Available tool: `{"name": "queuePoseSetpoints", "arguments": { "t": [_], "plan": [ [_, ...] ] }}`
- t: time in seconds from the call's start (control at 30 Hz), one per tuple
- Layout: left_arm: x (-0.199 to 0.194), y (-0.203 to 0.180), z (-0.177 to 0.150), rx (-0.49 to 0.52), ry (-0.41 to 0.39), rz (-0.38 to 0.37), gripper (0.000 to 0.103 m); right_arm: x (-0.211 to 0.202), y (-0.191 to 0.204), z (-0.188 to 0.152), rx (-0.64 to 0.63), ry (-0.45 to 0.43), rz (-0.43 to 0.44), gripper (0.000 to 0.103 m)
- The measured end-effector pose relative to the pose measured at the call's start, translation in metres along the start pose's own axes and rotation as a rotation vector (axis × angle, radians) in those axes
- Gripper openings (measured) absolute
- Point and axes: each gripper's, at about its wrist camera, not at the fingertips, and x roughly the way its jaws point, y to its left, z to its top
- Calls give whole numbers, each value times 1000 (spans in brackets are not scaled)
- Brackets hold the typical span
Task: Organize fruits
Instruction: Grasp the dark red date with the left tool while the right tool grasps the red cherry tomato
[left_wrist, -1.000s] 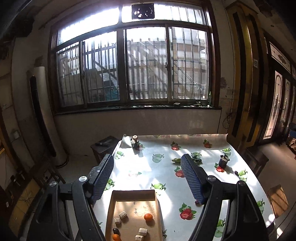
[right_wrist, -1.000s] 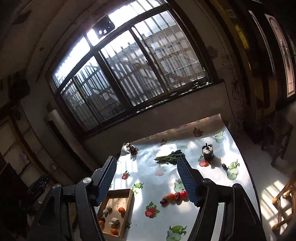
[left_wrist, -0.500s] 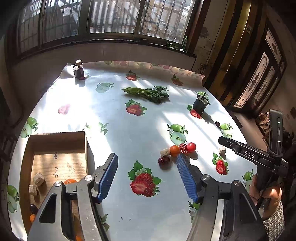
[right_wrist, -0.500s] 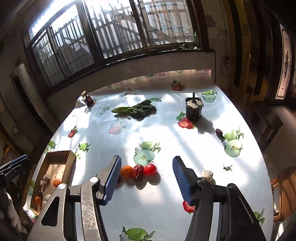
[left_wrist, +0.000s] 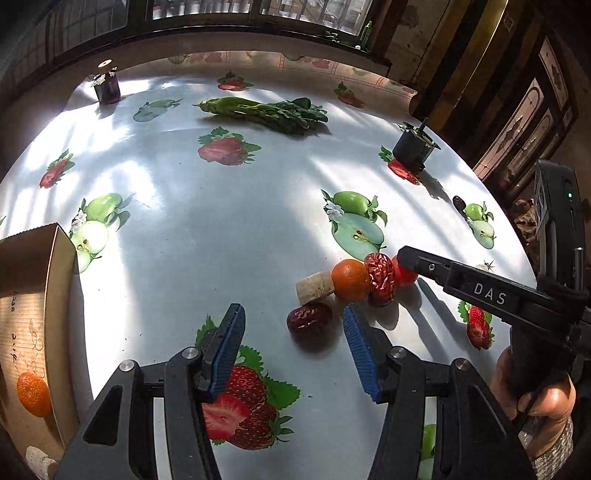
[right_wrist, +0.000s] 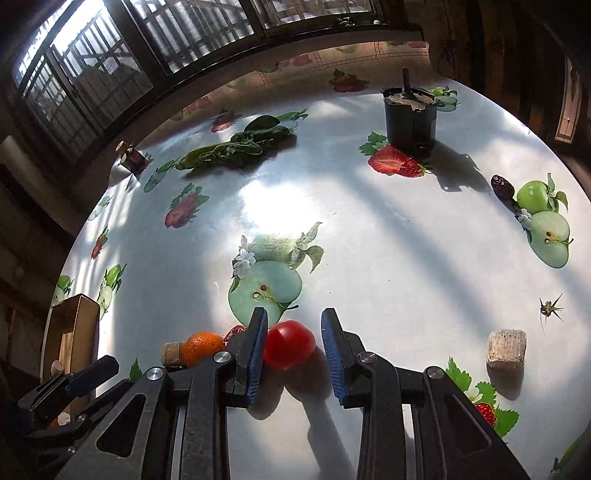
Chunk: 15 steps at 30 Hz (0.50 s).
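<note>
At the far left of the worktop (left_wrist: 221, 229), a cardboard box (left_wrist: 55, 295) stood open with a small orange (left_wrist: 33, 394) lying inside it. The left gripper (left_wrist: 293, 339) had just been closing, yet its blue pads (left_wrist: 360, 352) remained apart, and a dark red date (left_wrist: 309, 320) lay on the cloth just ahead of the gap, touched by neither pad. Just beyond it sat a pale cork-like chunk (left_wrist: 314, 286), a second orange (left_wrist: 351, 280) and another wrinkled date (left_wrist: 380, 278), all touching in a row. At the right end of that row lay a red cherry tomato (right_wrist: 290, 349). The right gripper (right_wrist: 293, 343), held by a hand (left_wrist: 532, 391), stood narrow around the tomato: its left pad touched the fruit, while a sliver of gap showed at the right pad. Its jaws had only slightly closed further. Further right lay another cork-like chunk (right_wrist: 506, 349), and a black pot (right_wrist: 410, 114) stood near the far edge.
</note>
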Motion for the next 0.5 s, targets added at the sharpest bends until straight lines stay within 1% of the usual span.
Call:
{"name": "queuePoseSetpoints", "arguments": {
  "t": [0.07, 0.17, 0.2, 0.3, 0.37, 0.4, 0.5],
  "plan": [
    [0, 1, -1, 4, 4, -8, 54, -9, -3, -8, -7, 28, 26, 32],
    [-1, 4, -1, 12, -3, -19, 54, -33, -13, -28, -21, 48, 24, 32],
    [0, 4, 0, 14, -2, -27, 54, -41, -18, -35, -18, 44, 38, 32],
    [10, 5, 3, -3, 19, -33, 54, -60, -27, -44, 4, -20, 64, 32],
    [16, 5, 3, -23, 28, -64, 54, -61, -27, -44, -2, -55, 60, 33],
    [17, 4, 2, -25, 28, -68, 54, -58, -27, -43, 0, -56, 66, 35],
    [21, -1, -2, 0, 26, -55, 54, -46, -27, -45, 9, -53, 95, 36]
  ]
}}
